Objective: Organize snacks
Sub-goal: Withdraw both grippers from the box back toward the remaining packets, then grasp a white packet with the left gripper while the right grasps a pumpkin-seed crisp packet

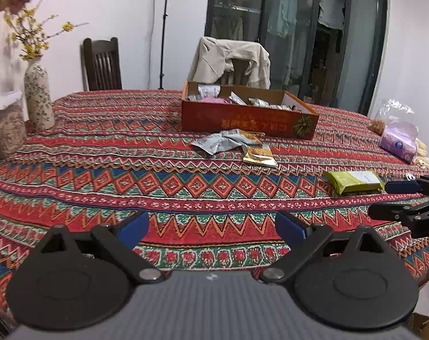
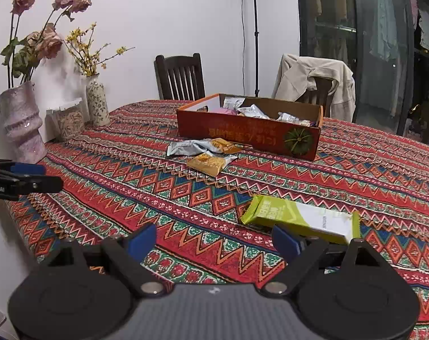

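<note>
Left hand-held gripper (image 1: 211,228): bottom centre of the left wrist view, blue-padded fingers (image 1: 133,228) spread wide, nothing between them, only patterned tabletop (image 1: 101,175) beneath. Right hand-held gripper (image 2: 213,242): bottom centre of the right wrist view, jaws likewise wide apart and empty; also visible at the right edge of the left wrist view.

Green snack packet (image 2: 299,218): flat on the tabletop, lower right of the right wrist view, just ahead of and partly hidden by the right finger, outside the gap between the jaws; contact with that finger not determinable. Same packet at the right of the left wrist view.

Red cardboard box (image 2: 248,136): upper centre of the right wrist view, open-topped, holding several wrapped snacks (image 2: 251,112). Directly in front of the box, at mid-frame: silver snack packets (image 2: 186,147) and a gold snack packet (image 2: 208,164), overlapping one another.

Upper left of the right wrist view: pink vase (image 2: 20,124) with dried roses, a clear jar (image 2: 68,119), a floral vase (image 2: 97,103). Behind the tabletop: dark wooden chair (image 2: 180,78); second chair draped with a beige jacket (image 2: 313,82).
</note>
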Action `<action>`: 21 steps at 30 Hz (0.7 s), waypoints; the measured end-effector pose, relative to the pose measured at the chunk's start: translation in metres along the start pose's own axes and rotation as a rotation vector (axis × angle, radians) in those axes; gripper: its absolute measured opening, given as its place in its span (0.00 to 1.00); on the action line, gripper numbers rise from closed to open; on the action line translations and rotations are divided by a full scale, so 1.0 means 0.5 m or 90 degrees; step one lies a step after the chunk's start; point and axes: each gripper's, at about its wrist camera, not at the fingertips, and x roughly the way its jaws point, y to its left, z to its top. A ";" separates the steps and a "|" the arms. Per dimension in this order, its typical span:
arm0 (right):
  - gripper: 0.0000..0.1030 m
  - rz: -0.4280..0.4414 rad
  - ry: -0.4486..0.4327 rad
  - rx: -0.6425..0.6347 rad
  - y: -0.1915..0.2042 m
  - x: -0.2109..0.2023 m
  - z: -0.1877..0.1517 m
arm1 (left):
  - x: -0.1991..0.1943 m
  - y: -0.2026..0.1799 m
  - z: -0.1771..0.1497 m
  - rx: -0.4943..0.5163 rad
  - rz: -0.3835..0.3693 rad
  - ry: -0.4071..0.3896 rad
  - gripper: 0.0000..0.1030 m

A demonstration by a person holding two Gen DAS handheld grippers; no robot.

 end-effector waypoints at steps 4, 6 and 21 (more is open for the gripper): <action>0.86 0.003 0.016 0.002 -0.001 0.033 0.007 | 0.062 0.003 0.025 0.041 -0.016 0.018 0.95; 0.86 0.007 0.021 0.003 -0.003 0.054 0.013 | 0.098 0.006 0.048 0.075 -0.027 0.017 0.95; 0.85 0.061 0.017 -0.007 -0.054 0.275 0.207 | 0.478 0.024 0.198 0.224 -0.127 0.069 0.82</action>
